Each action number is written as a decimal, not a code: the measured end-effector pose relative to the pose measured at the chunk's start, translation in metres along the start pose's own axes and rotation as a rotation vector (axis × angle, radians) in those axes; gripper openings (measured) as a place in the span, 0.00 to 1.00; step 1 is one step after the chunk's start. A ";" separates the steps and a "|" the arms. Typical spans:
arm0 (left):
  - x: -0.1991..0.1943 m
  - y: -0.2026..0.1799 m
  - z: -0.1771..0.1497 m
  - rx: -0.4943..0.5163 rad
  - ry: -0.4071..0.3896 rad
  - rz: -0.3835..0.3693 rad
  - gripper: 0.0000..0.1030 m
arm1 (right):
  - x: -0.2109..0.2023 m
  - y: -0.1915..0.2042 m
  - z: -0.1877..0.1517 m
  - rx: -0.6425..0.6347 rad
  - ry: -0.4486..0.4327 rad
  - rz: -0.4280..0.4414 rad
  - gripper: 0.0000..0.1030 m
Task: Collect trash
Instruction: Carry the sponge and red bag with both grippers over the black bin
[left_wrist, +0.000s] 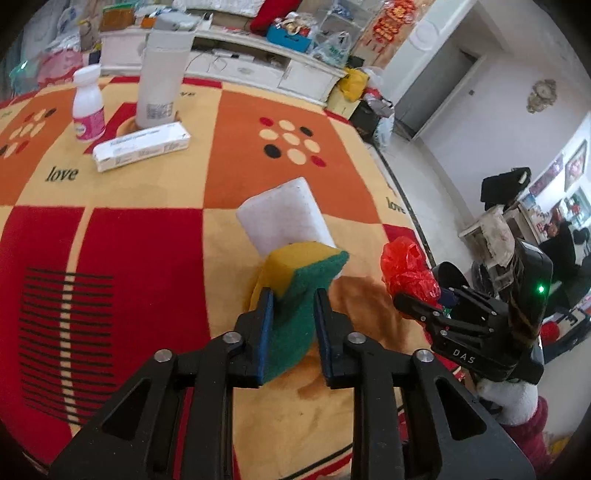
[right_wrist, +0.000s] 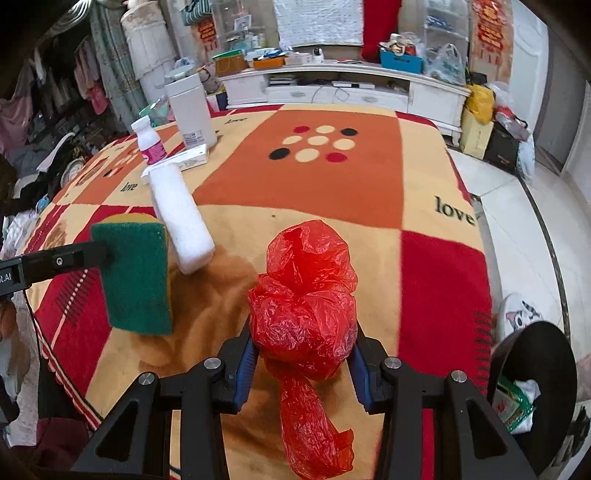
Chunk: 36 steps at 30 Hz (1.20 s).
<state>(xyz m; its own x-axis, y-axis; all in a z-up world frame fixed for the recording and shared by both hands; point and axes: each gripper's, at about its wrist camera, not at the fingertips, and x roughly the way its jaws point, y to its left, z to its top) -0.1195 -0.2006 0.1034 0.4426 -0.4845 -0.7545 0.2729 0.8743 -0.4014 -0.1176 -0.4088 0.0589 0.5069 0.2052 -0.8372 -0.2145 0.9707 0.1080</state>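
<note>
My left gripper (left_wrist: 293, 299) is shut on a yellow and green sponge (left_wrist: 295, 291) and holds it above the patterned blanket (left_wrist: 147, 236); the sponge also shows in the right wrist view (right_wrist: 135, 275). My right gripper (right_wrist: 303, 339) is shut on a crumpled red plastic bag (right_wrist: 304, 291), seen in the left wrist view (left_wrist: 408, 273) to the right of the sponge. A white foam block (left_wrist: 284, 218) lies on the blanket just beyond the sponge (right_wrist: 181, 221).
A small pink-labelled bottle (left_wrist: 88, 105), a tall white canister (left_wrist: 162, 79) and a long white box (left_wrist: 142, 146) stand at the far left of the blanket. A black bin (right_wrist: 532, 384) with trash inside sits on the floor at the right. A white TV cabinet (right_wrist: 351, 86) runs behind.
</note>
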 end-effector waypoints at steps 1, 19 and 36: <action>0.002 0.000 0.000 0.012 0.001 0.000 0.41 | 0.000 -0.002 -0.001 0.004 -0.001 0.003 0.41; 0.076 0.011 -0.005 -0.016 0.045 0.167 0.67 | 0.008 0.001 -0.006 0.020 0.015 0.036 0.41; 0.019 -0.063 -0.019 0.184 -0.054 0.099 0.56 | -0.021 -0.029 -0.022 0.055 -0.027 -0.021 0.41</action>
<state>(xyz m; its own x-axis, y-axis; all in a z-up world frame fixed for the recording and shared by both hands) -0.1444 -0.2641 0.1041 0.5188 -0.4018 -0.7546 0.3751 0.9002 -0.2213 -0.1405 -0.4438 0.0619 0.5331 0.1875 -0.8250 -0.1583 0.9800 0.1204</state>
